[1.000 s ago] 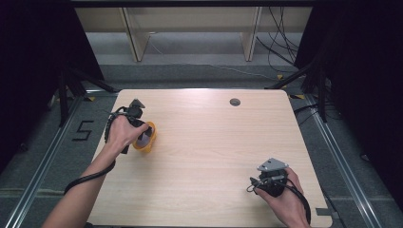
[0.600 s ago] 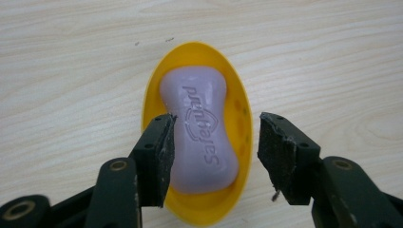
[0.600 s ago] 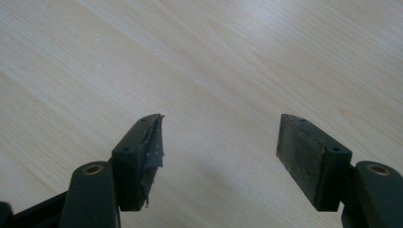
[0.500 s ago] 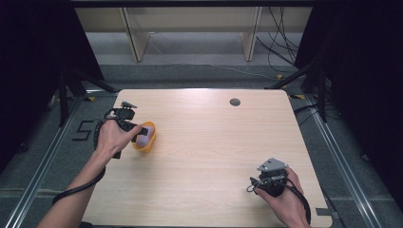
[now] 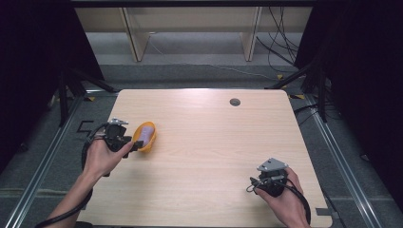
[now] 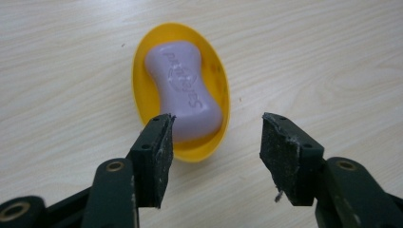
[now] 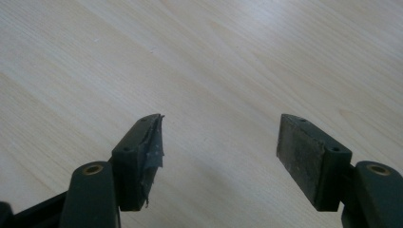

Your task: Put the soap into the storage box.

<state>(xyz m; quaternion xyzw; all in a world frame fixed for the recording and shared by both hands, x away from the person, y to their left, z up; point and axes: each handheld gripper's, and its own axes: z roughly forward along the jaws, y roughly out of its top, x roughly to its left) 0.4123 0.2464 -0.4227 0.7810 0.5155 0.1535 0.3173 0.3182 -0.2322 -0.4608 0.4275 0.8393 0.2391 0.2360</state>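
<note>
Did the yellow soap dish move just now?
No. The oval yellow plastic soap dish sits equally far from the table's left edge; the left gripper backed off.

soap (image 6: 183,90) in dish (image 6: 142,64), on table (image 5: 209,142) left side

in the left claw view, one jaw of the left claw (image 6: 215,137) covers the near end of the purple soap (image 6: 184,90) and part of the yellow dish (image 6: 219,85) rim. we cannot read the lettering pressed into the soap. from above, the small dark round thing (image 5: 235,102) near the bench (image 5: 209,156) far edge is too small to name, and the picture's bottom edge cuts off both forearms.
</note>
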